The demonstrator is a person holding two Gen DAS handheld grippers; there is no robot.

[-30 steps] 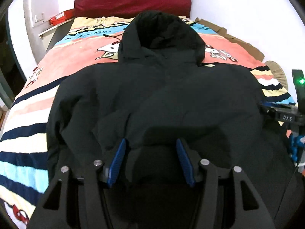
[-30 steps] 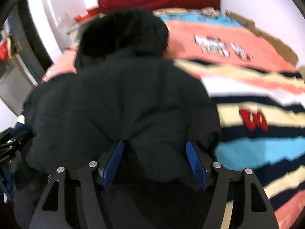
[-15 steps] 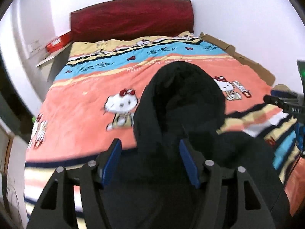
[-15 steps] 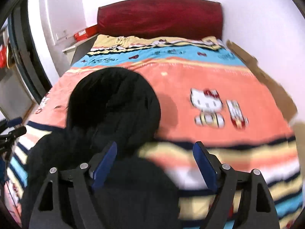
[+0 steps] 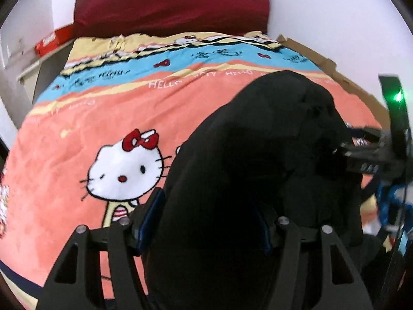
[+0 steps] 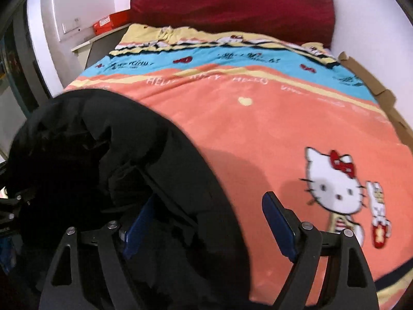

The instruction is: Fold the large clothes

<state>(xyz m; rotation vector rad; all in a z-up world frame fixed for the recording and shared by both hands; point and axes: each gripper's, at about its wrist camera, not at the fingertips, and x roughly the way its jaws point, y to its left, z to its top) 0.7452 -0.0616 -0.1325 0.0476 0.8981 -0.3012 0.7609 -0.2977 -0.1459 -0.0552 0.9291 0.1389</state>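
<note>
A: Nearest, what are the claws doing?

B: The left gripper is spread, with the bulky black padded hooded jacket filling its gap. The right gripper is spread too, straddling the jacket's edge. Neither looks pinched.

A: Which step?

B: Likely reaching for the hood on the orange cartoon-cat blanket. Next: close on fabric and fold it down.

A: Any difference between views?

B: The left view shows the other gripper beside the hood; the right shows the bare blanket. Farther back is the dark red headboard.

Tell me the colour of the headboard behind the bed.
Dark red; the headboard shows best in the right wrist view.
</note>
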